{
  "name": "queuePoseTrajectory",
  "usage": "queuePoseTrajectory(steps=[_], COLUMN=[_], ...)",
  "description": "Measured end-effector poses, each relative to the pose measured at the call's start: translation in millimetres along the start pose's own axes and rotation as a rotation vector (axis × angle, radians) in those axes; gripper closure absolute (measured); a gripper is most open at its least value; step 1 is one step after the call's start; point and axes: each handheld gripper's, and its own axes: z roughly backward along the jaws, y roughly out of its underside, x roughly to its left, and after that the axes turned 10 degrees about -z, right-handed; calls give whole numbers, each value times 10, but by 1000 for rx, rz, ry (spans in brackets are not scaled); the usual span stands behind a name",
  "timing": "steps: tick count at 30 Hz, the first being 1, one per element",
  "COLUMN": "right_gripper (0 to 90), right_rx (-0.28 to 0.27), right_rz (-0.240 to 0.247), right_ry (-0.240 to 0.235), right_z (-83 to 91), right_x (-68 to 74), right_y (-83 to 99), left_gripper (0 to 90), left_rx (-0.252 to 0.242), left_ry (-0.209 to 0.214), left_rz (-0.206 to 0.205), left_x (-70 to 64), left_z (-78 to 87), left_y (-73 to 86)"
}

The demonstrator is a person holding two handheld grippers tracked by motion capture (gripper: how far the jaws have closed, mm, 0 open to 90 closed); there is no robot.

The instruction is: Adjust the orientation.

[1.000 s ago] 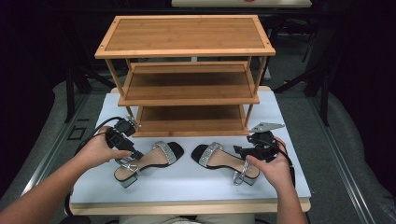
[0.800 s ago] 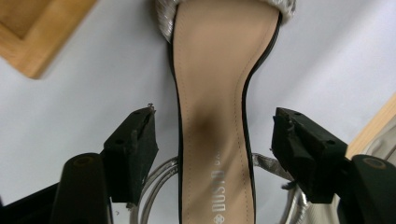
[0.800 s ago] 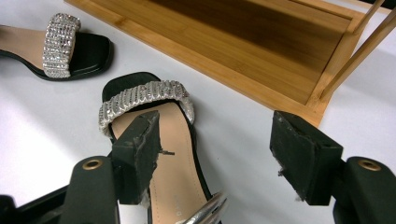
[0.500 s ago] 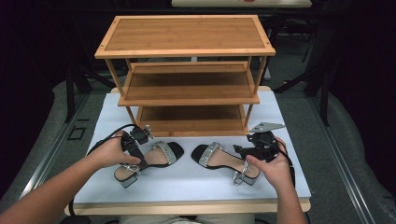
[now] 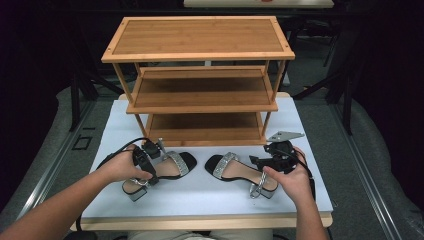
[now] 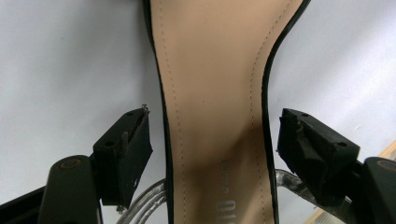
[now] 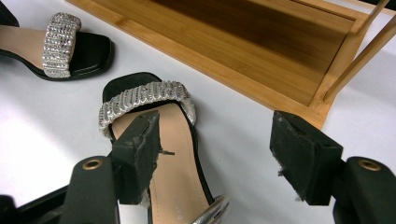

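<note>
Straddling L sandal [image 6: 215, 116]: L gripper [image 6: 212, 144], open-jawed.

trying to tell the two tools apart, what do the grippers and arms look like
Both are black two-jaw tools. The left gripper trails a black cable looping over the table. The right gripper carries a grey three-cornered plate on top. Seen close in the gripper views, each has blocky black pads with worn, frayed edges, on arms with a brass-coloured rivet. The person's forearms are bare, with no sleeves in view.
</note>
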Motion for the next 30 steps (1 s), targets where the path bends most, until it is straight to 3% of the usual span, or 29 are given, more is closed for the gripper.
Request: queuePoseTrajectory(steps=[11,23,30], right_gripper=[331,331,331], right_rx=[7,13,16], right_rz=[-4,-4,-4], right_ry=[-1,0,2], right_z=[-20,-47,-43], right_x=[-9,-1,-13], right_y=[9,13,13], left_gripper=[370,422,425], left_rx=[25,45,20], left_ry=[15,9,11], left_rz=[5,28,50], left_x=[4,32,53], left_z=[-162,-127,4], left_y=[-43,-42,-8])
